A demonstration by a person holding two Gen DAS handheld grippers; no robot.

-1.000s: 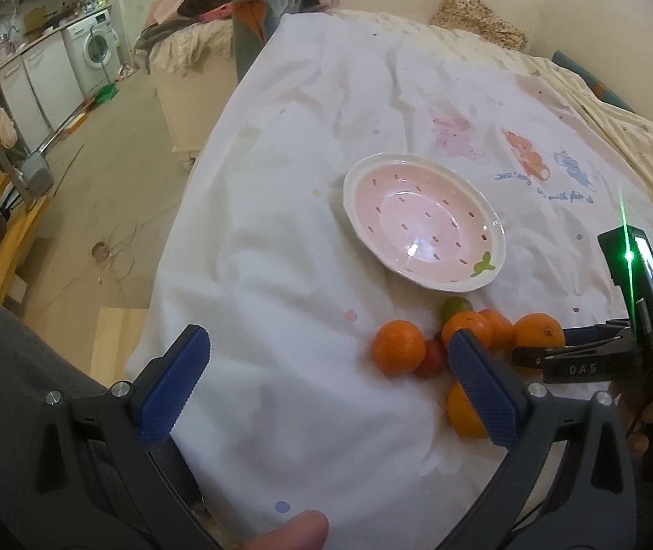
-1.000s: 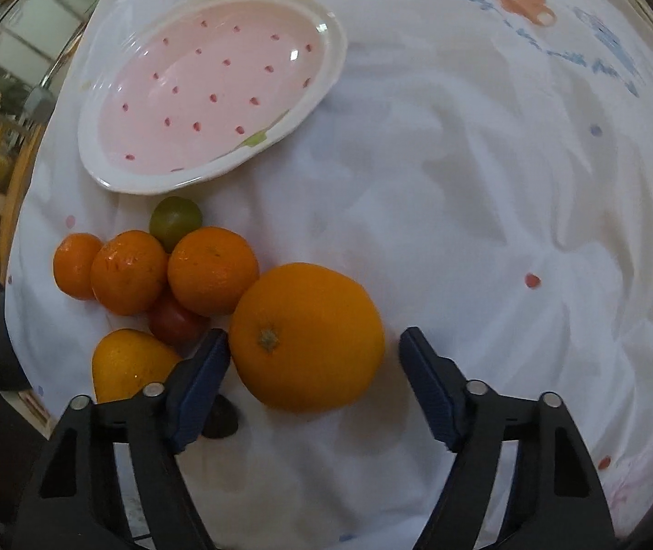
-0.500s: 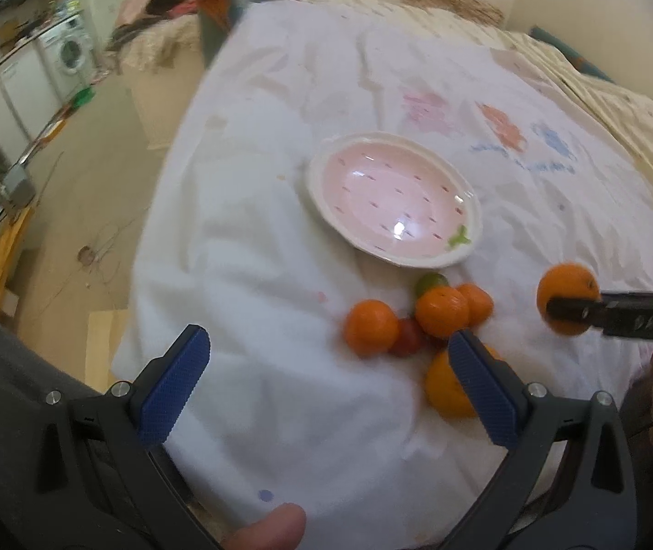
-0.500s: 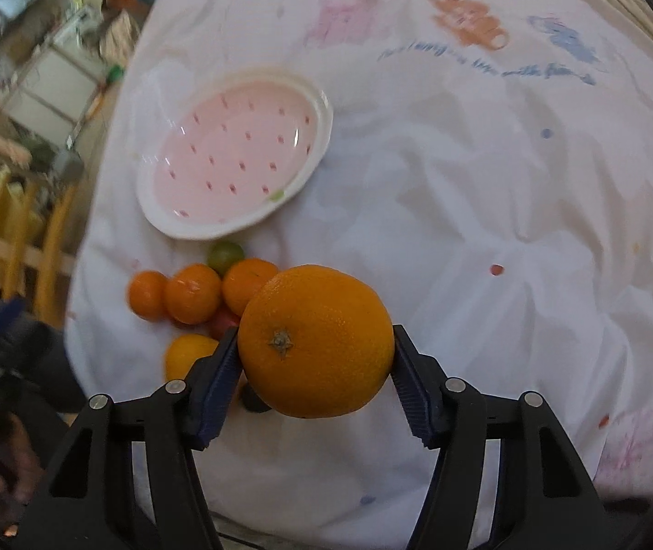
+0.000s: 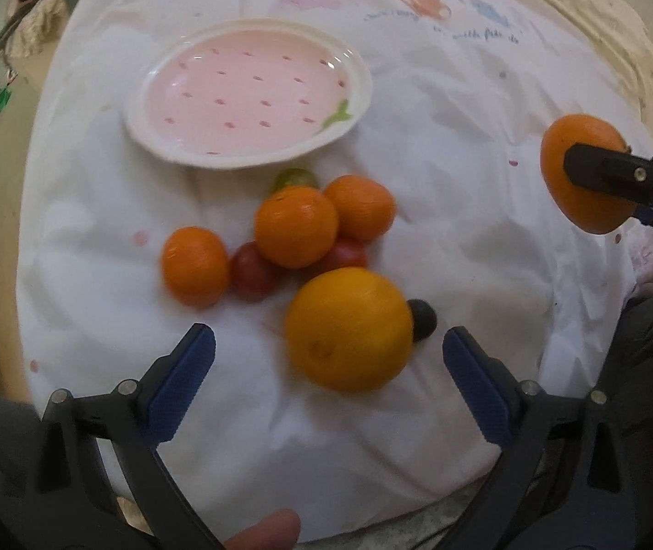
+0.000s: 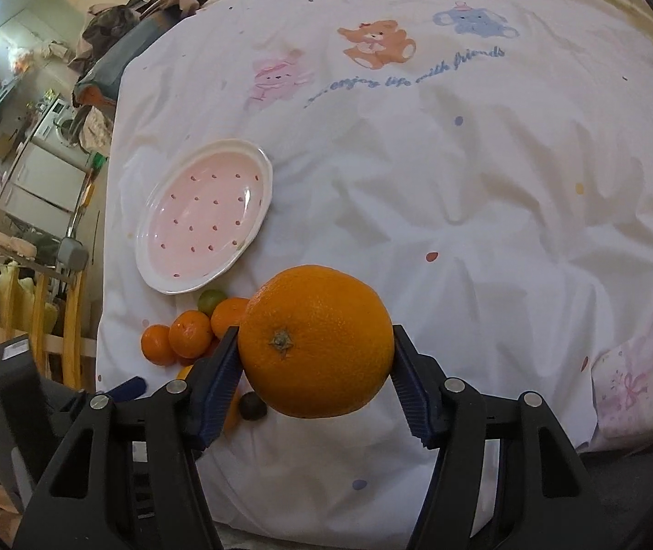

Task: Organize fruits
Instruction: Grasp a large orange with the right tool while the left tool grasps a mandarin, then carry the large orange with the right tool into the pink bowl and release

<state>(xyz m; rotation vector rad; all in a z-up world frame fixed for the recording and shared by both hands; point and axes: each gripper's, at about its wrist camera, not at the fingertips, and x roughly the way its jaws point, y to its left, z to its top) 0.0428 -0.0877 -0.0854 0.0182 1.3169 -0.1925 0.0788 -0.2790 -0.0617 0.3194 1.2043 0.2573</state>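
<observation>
My right gripper (image 6: 315, 366) is shut on a large orange (image 6: 315, 341), lifted above the white cloth; the same orange (image 5: 578, 169) shows at the right of the left wrist view. My left gripper (image 5: 326, 366) is open, its blue pads either side of a yellow-orange fruit (image 5: 349, 327) that lies on the cloth, not touching it. Beyond it sit three tangerines (image 5: 296, 227), two red tomatoes (image 5: 253, 270), a green fruit (image 5: 294, 178) and a small dark fruit (image 5: 423, 318). The pink strawberry-pattern plate (image 5: 253, 101) lies empty behind them.
The cloth (image 6: 464, 183) with bear prints covers a soft, wrinkled surface. Its left edge drops to the floor, with wooden rails (image 6: 28, 311) and kitchen units (image 6: 42, 174) beyond. A fingertip (image 5: 262, 529) shows at the bottom of the left wrist view.
My right gripper closed on the large orange and lifted it off the cloth. My left gripper moved forward and down over the fruit pile, now straddling the yellow-orange fruit.
</observation>
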